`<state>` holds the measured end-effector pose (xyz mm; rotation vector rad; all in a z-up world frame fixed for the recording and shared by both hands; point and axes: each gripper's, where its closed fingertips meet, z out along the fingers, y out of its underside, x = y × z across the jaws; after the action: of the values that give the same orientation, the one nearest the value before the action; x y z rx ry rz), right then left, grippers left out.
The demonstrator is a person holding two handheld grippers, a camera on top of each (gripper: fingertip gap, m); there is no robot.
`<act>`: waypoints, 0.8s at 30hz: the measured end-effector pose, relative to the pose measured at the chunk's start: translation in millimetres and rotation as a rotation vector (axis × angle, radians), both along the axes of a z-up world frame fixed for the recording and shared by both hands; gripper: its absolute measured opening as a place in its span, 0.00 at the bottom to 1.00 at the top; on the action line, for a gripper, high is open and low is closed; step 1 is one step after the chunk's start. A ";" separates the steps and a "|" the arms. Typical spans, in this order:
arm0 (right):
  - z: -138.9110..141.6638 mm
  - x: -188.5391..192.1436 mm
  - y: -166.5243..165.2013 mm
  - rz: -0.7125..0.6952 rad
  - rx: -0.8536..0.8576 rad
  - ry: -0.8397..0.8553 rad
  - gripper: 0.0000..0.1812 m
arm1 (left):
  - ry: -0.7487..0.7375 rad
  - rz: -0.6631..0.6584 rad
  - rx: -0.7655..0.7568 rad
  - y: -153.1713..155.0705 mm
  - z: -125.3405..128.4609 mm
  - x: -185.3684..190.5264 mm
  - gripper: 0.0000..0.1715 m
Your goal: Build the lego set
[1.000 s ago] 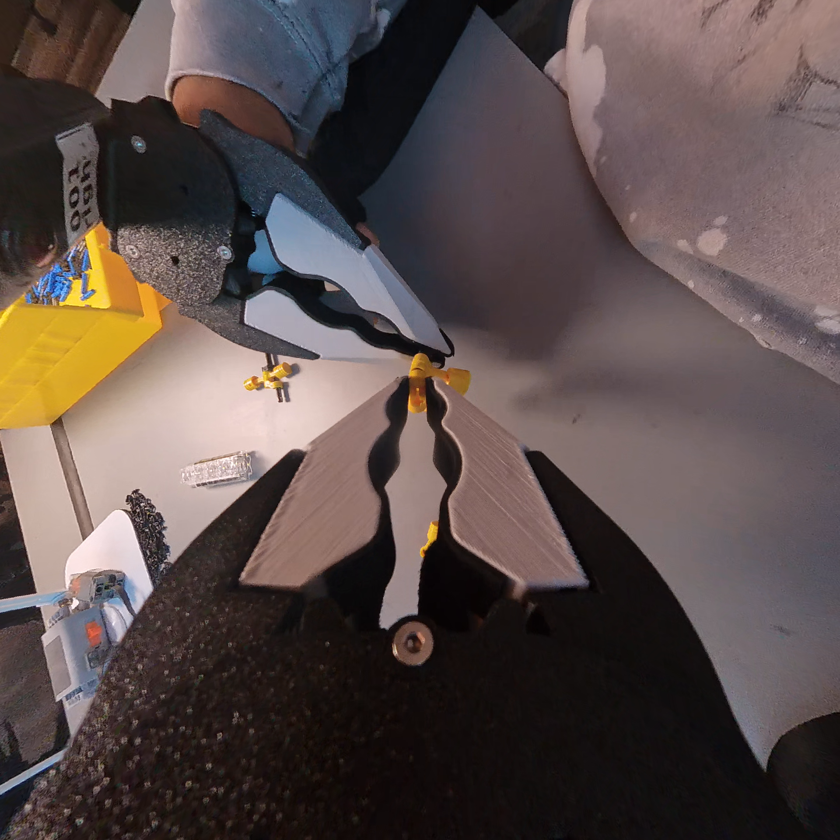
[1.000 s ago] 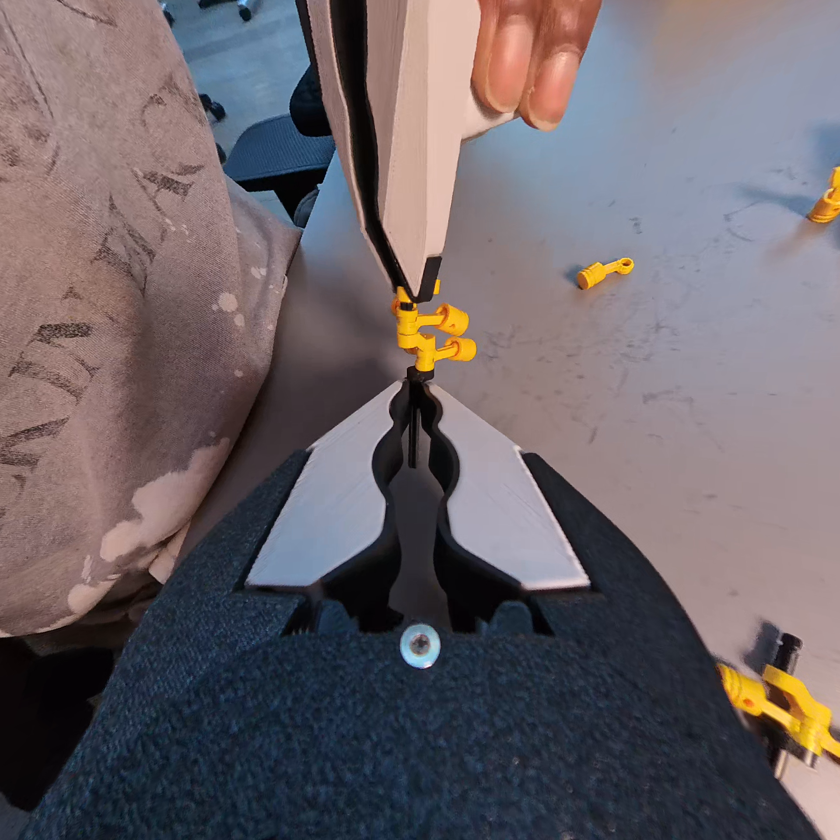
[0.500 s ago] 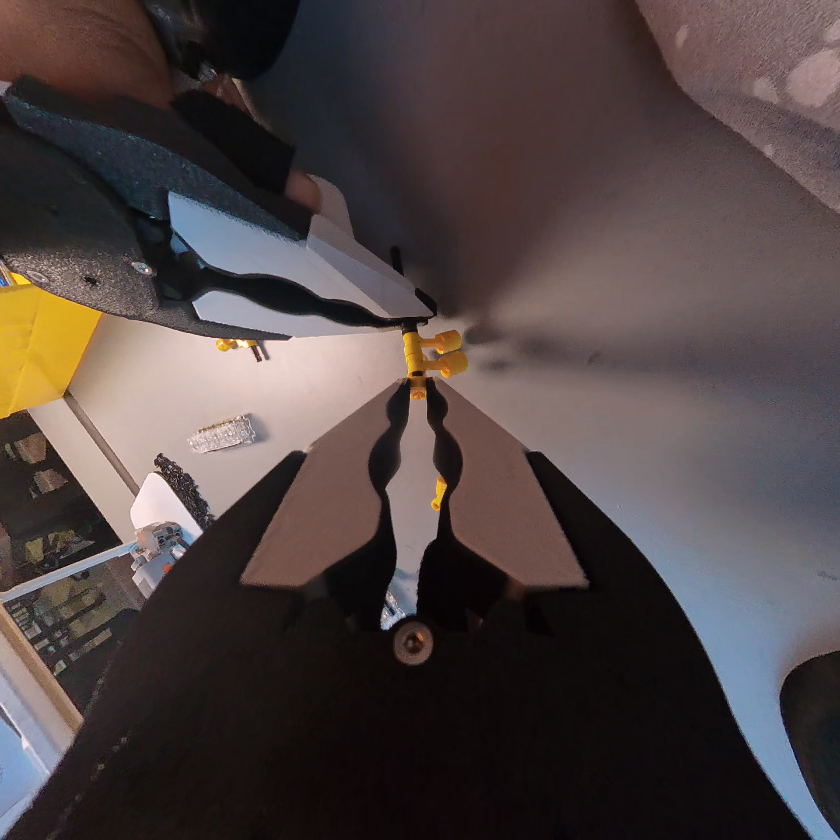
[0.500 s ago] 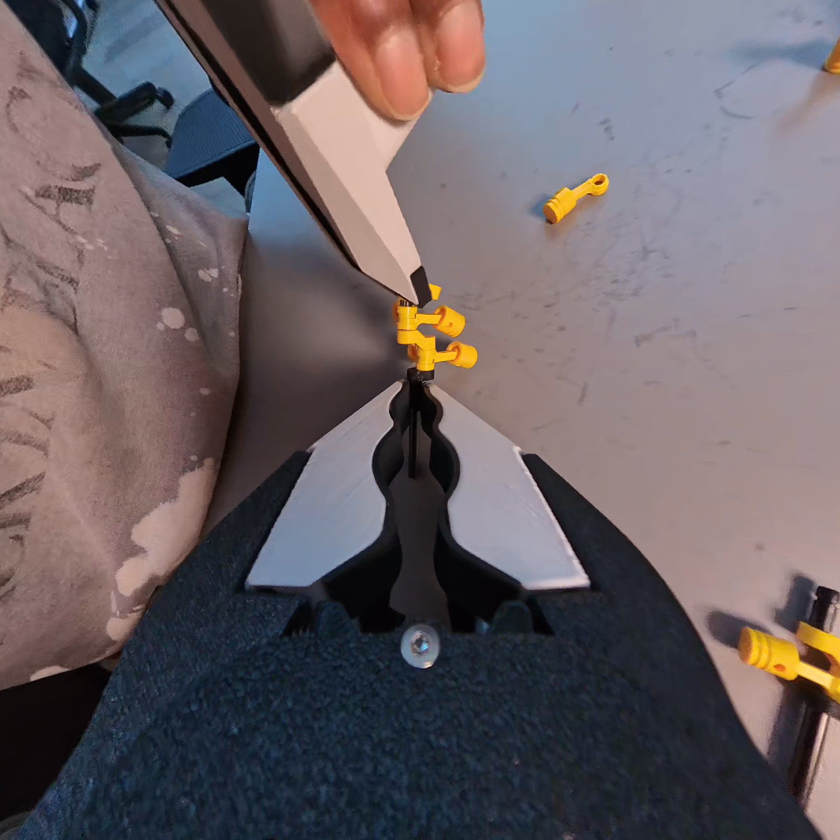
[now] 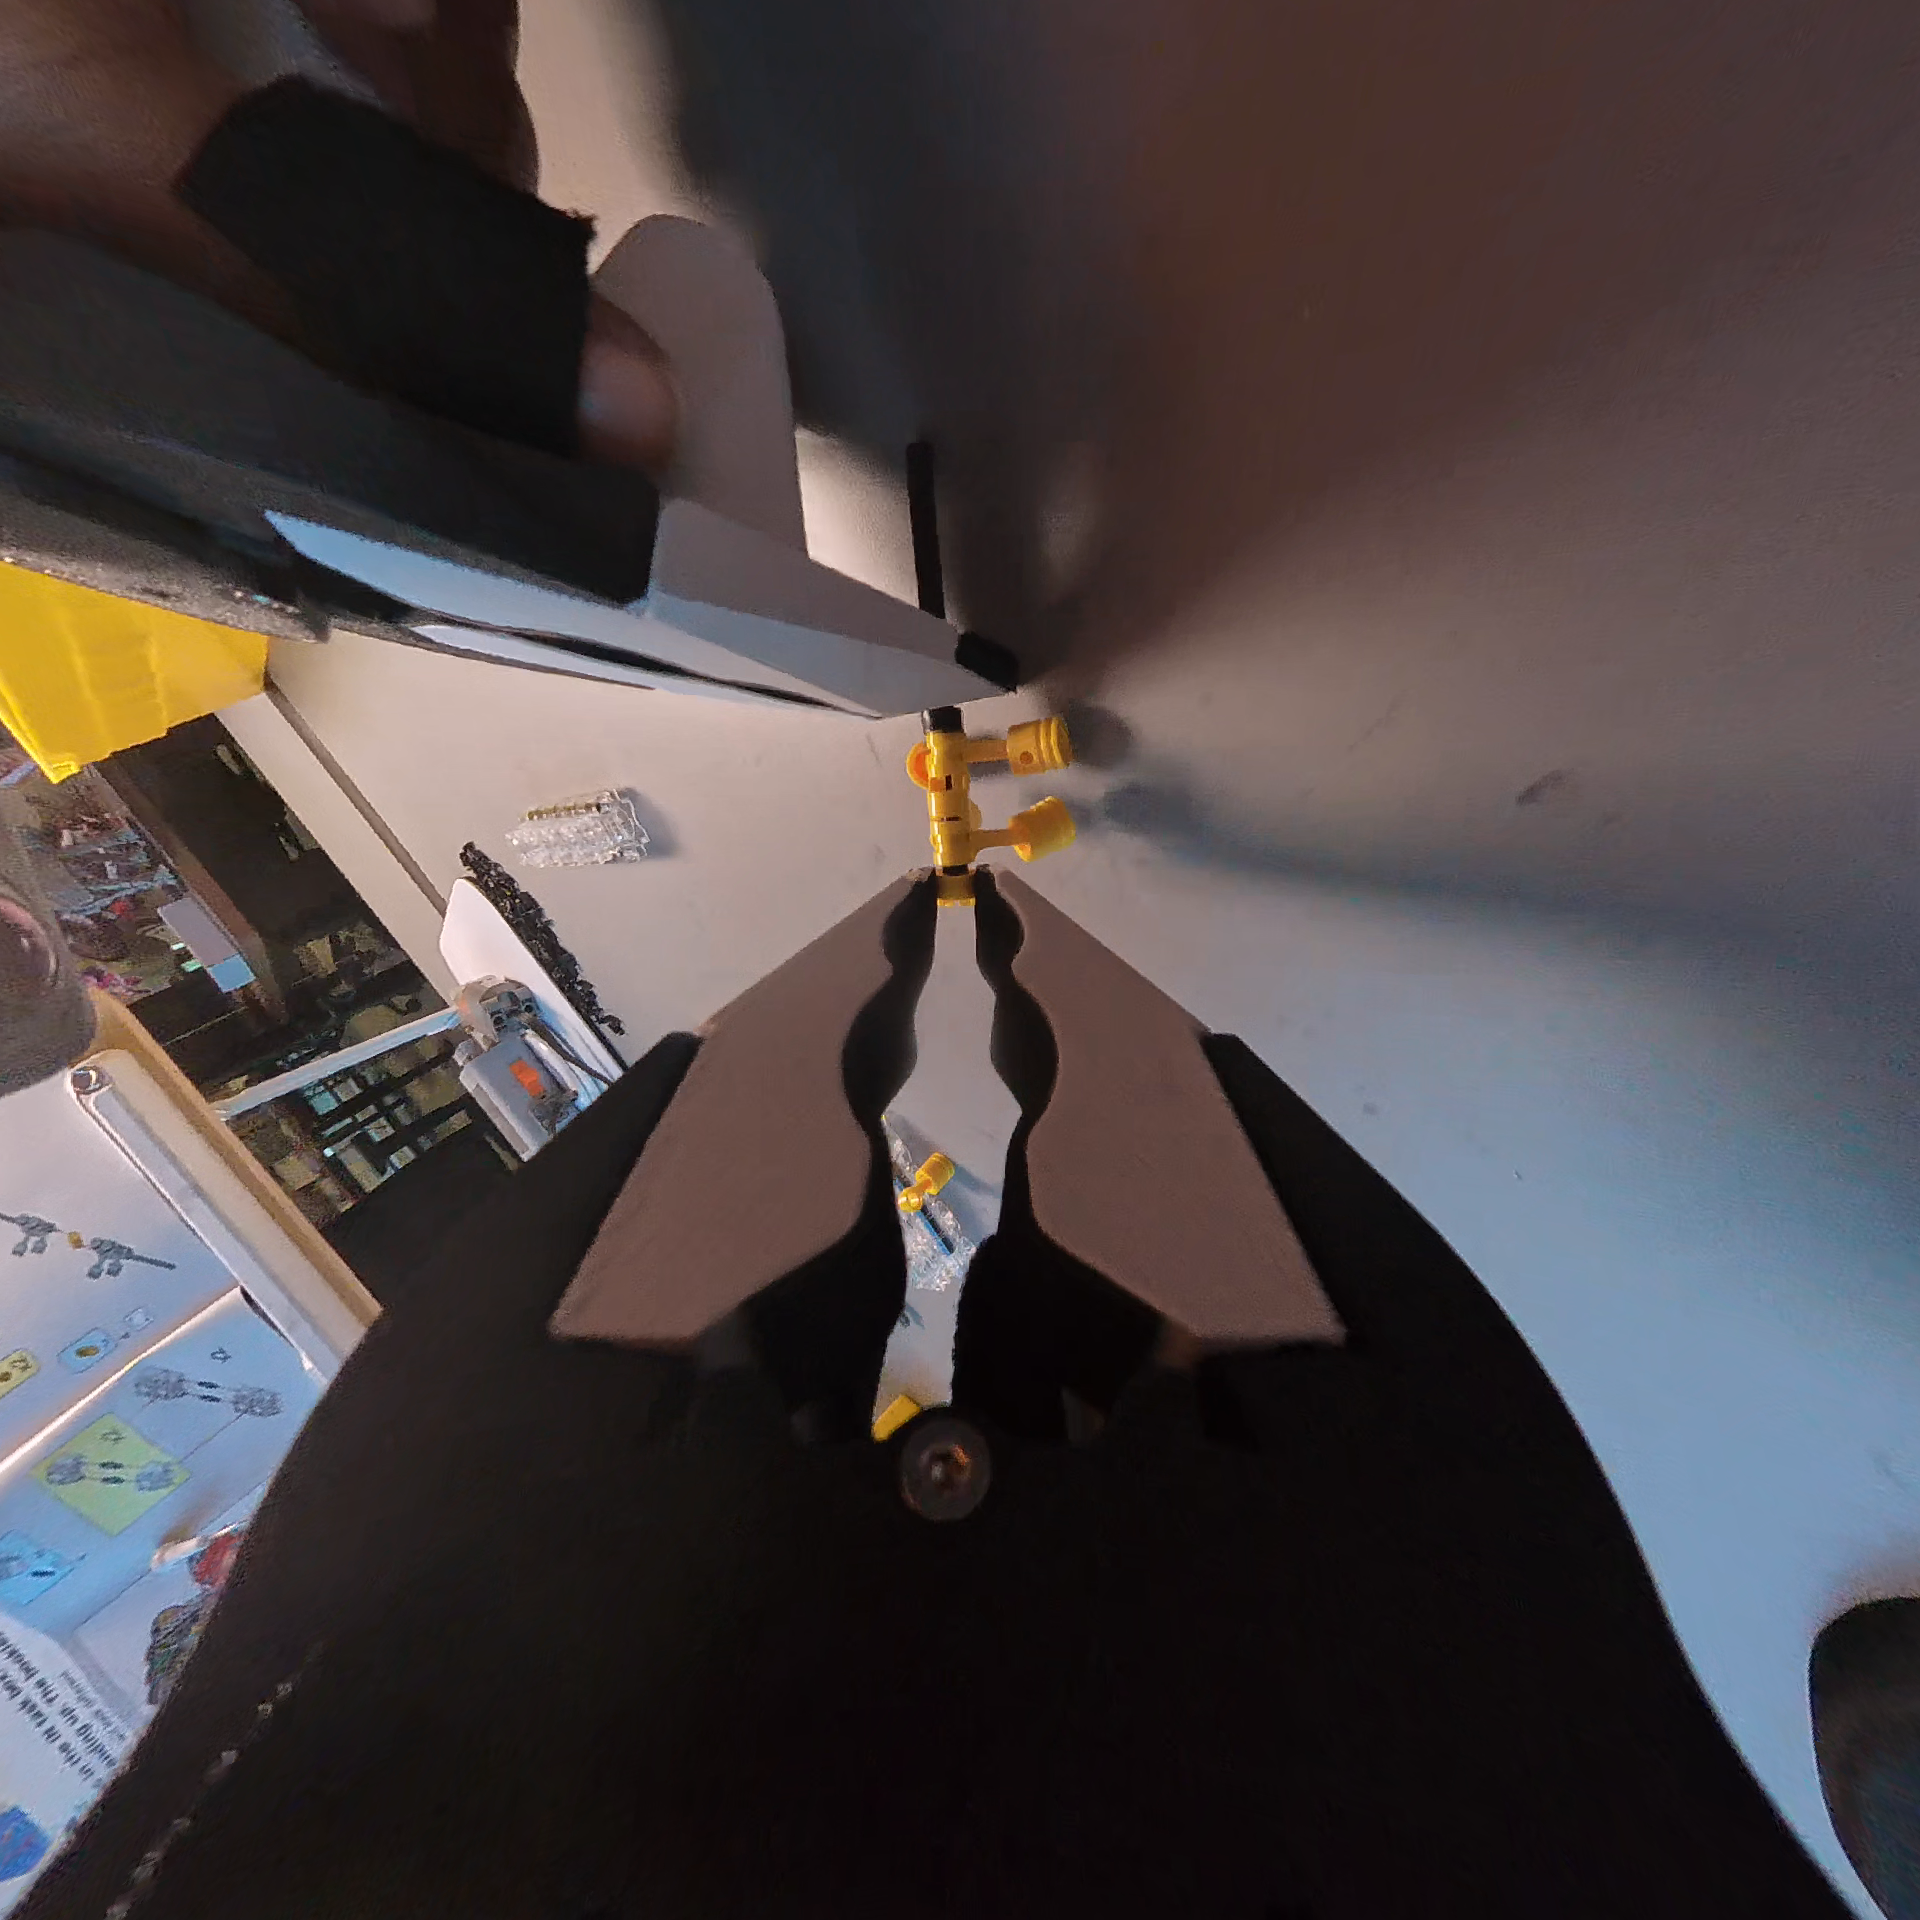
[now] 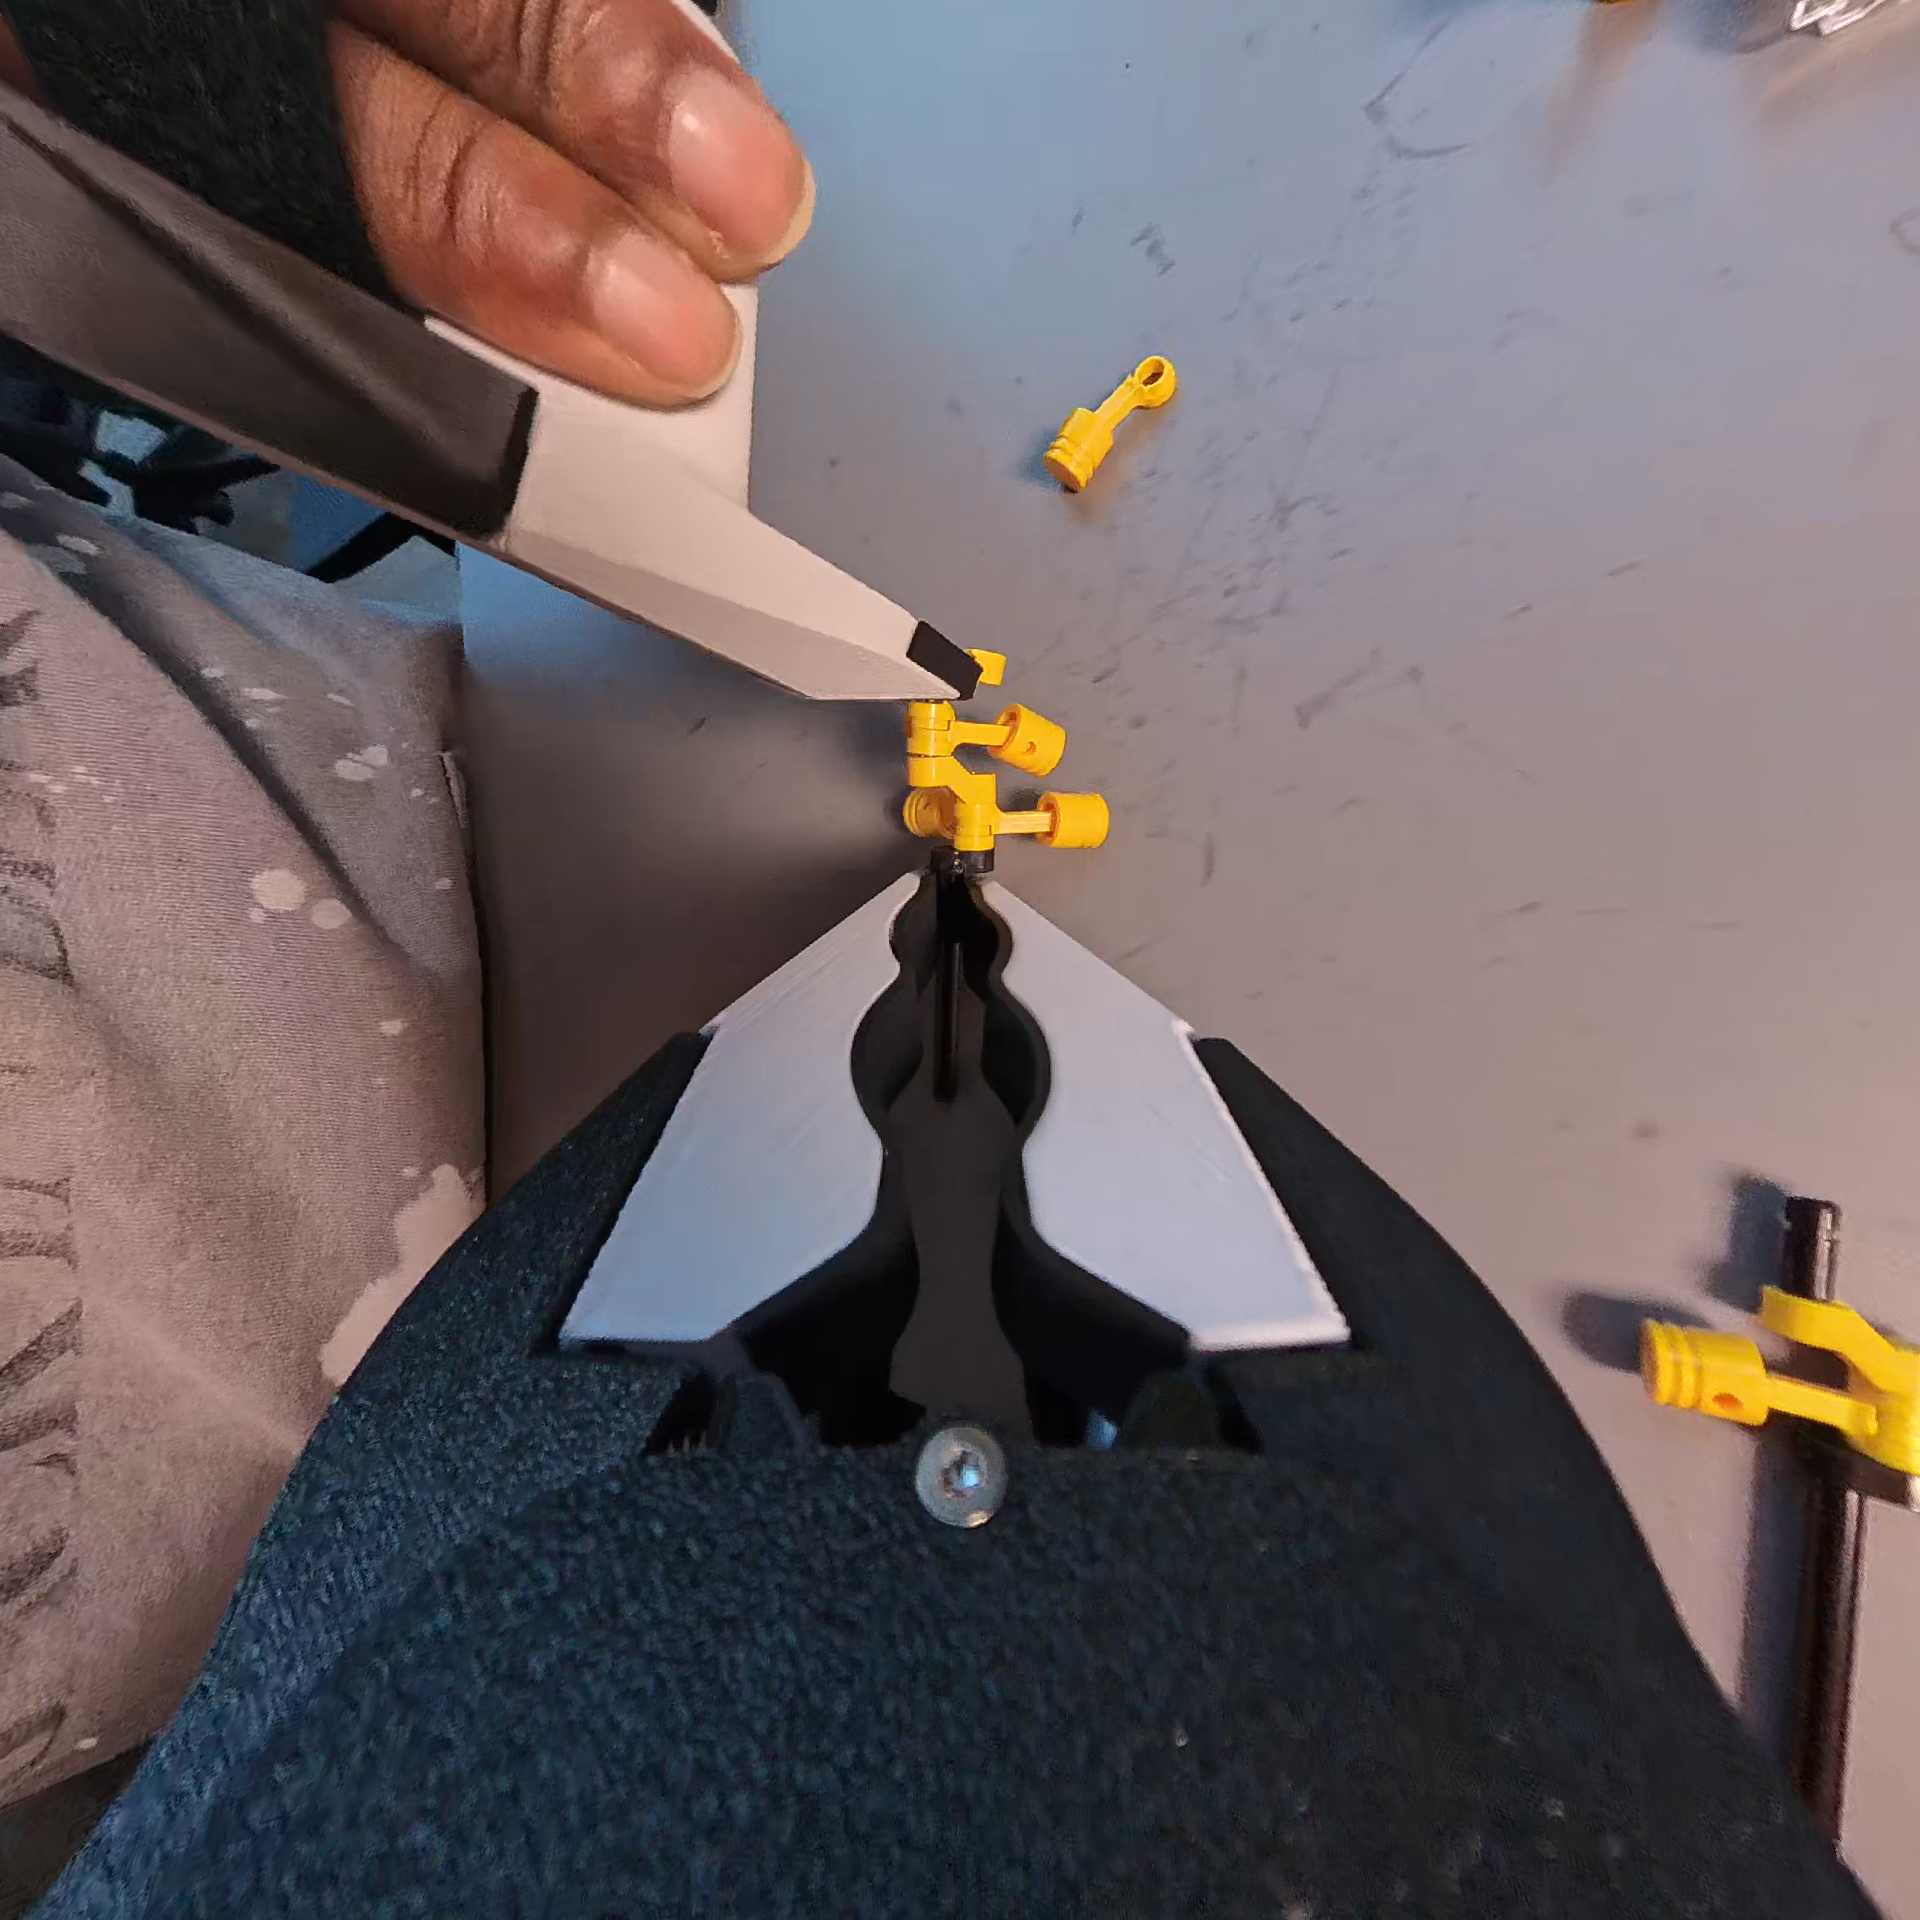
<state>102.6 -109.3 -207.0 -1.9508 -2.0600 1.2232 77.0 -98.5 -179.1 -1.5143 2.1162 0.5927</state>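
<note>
Compared with half a second ago, the left claw (image 6: 940, 681) lies flatter across the right wrist view, its tip now coming in from the left rather than from steeply above, and an instruction booklet (image 5: 94, 1455) has swung into the lower left of the left wrist view.

The yellow crankshaft assembly (image 6: 971, 784) sits between the two claw tips, above the grey counter (image 6: 1455, 727). Its long axis follows the black axle (image 6: 945, 997), running straight from the right claw (image 6: 954, 878) to the left claw; both yellow pistons (image 5: 1039, 746) stick out sideways, to the right of that axis in both views.

The right claw is pinched together on the black axle just below the yellow parts. The left claw (image 5: 954, 883) is nipped on the yellow end piece at the assembly's other end.

A loose yellow piston (image 6: 1107, 421) lies on the counter beyond and to the right of the right claw; a second axle assembly (image 6: 1808, 1382) lies near its right side.
</note>
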 end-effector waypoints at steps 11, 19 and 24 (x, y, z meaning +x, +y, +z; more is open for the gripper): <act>0.1 -5.9 5.6 -0.068 -0.013 -0.019 0.00 | 0.074 0.071 0.069 4.9 -11.8 -7.8 0.02; -0.2 -6.3 6.2 -0.064 -0.009 -0.021 0.00 | 0.040 0.079 0.073 5.0 -14.9 -6.8 0.02; 0.5 -5.9 8.5 -0.080 0.004 0.019 0.01 | -0.106 0.108 0.047 6.4 -11.8 -7.0 0.04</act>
<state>96.7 -100.8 -206.5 -1.9911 -1.9539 1.2154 70.0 -92.1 -190.9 -1.6057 1.9376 0.5822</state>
